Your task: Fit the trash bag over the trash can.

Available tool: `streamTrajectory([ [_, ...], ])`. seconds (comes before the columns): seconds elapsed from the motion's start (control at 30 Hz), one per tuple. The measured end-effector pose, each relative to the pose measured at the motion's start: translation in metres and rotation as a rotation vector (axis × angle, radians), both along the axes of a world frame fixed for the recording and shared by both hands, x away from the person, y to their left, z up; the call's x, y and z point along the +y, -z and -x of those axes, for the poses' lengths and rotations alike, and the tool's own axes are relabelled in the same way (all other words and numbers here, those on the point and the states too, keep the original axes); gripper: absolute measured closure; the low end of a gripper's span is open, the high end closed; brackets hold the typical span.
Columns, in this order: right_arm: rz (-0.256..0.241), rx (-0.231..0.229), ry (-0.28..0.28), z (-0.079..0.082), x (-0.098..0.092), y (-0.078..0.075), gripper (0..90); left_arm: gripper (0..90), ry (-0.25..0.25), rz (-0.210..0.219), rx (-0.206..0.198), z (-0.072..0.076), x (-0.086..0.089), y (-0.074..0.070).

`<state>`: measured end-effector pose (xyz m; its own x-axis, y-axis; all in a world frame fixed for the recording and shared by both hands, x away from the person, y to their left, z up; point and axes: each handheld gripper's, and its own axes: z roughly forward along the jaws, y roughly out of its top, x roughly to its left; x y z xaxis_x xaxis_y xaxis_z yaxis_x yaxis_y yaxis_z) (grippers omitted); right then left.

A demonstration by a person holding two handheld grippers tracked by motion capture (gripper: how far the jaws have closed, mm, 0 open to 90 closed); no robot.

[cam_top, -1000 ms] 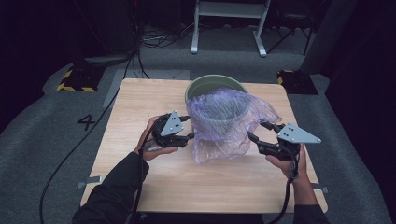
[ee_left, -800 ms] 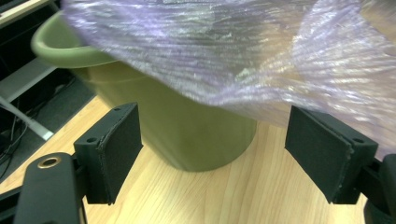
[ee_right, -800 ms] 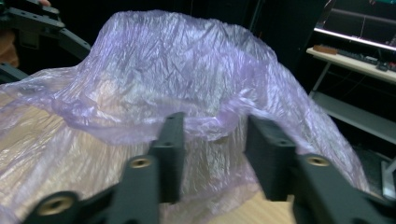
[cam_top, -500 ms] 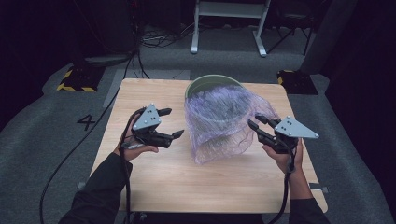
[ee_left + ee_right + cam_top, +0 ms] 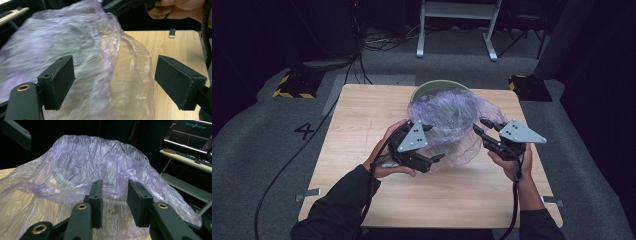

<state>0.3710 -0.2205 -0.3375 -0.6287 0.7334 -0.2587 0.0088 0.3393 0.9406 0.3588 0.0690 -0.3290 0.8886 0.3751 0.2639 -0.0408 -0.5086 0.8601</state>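
Observation:
A crumpled, see-through purple plastic bag (image 5: 452, 117) is draped over a pale green bin (image 5: 437, 86) at the back middle of the wooden table (image 5: 357, 125). My left gripper (image 5: 433, 142) is at the bag's front left. In the left gripper view it (image 5: 117, 82) is wide open, with loose bag film (image 5: 100, 62) hanging between the jaws, unclamped. My right gripper (image 5: 478, 125) is at the bag's right side. In the right gripper view it (image 5: 117, 202) is open by a narrow gap, and a fold of the bag (image 5: 100, 167) lies just past its tips.
Bare tabletop lies in front of the bag and to the left (image 5: 422, 195). On the grey floor are two black blocks with yellow stripes (image 5: 292, 87) (image 5: 529, 86), a white metal stand (image 5: 457, 25) behind the table, and trailing cables (image 5: 287, 165).
My left gripper swung out to the left away from the bag, then came back to its front left with jaws wide. The right gripper stayed at the bag's right side.

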Motion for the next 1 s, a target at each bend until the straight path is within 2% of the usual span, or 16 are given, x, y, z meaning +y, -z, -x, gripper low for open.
streamTrajectory([
  [0.07,0.002,-0.002,-0.008,-0.001,0.002,-0.002,64.7,18.6,-0.012,-0.01,0.014,-0.005,-0.005,0.001],
  [0.13,0.002,-0.002,-0.012,-0.002,0.004,-0.003,64.3,24.7,-0.034,-0.018,0.022,-0.011,-0.009,0.002],
  [0.3,0.005,0.003,-0.019,-0.005,0.007,-0.005,59.1,57.7,-0.085,-0.027,0.033,-0.025,-0.007,-0.002],
  [0.33,0.003,0.003,-0.018,-0.005,0.007,-0.005,57.9,59.2,-0.087,-0.018,0.034,-0.028,-0.006,-0.002],
  [0.4,0.003,0.01,-0.02,-0.006,0.007,-0.005,55.9,69.3,-0.092,-0.023,0.036,-0.032,-0.005,-0.003],
  [0.47,0.006,0.012,-0.016,-0.006,0.007,-0.005,54.9,68.2,-0.073,0.005,0.057,-0.034,-0.002,-0.003],
  [0.53,0.007,0.011,-0.015,-0.006,0.006,-0.005,56.0,47.1,-0.037,0.031,0.083,-0.03,-0.002,-0.004],
  [0.57,0.01,0.009,-0.011,-0.006,0.006,-0.005,56.1,41.2,-0.028,0.029,0.072,-0.027,-0.003,-0.005],
  [0.63,0.017,0.012,-0.005,-0.007,0.007,-0.005,56.4,25.4,-0.009,0.006,0.054,-0.019,-0.01,-0.004],
  [0.67,0.019,0.01,-0.003,-0.007,0.007,-0.005,56.0,20.4,-0.007,-0.006,0.054,-0.018,-0.013,-0.003],
  [0.73,0.013,0.013,-0.007,-0.008,0.008,-0.006,54.3,16.4,-0.032,-0.061,0.035,-0.015,-0.024,0.0],
  [0.8,0.009,0.01,-0.012,-0.007,0.009,-0.007,52.5,16.8,-0.068,-0.094,0.024,-0.016,-0.031,0.002],
  [0.83,0.009,0.009,-0.011,-0.007,0.01,-0.007,51.7,20.1,-0.099,-0.119,0.012,-0.018,-0.034,0.003],
  [0.87,0.011,0.007,-0.013,-0.007,0.011,-0.008,50.8,26.7,-0.112,-0.127,0.006,-0.02,-0.034,0.004],
  [0.93,0.01,0.008,-0.014,-0.007,0.011,-0.008,47.9,41.0,-0.125,-0.102,0.005,-0.023,-0.033,0.003],
  [1.0,0.012,0.007,-0.01,-0.006,0.01,-0.008,45.9,53.9,-0.112,-0.086,0.004,-0.025,-0.028,0.0],
])
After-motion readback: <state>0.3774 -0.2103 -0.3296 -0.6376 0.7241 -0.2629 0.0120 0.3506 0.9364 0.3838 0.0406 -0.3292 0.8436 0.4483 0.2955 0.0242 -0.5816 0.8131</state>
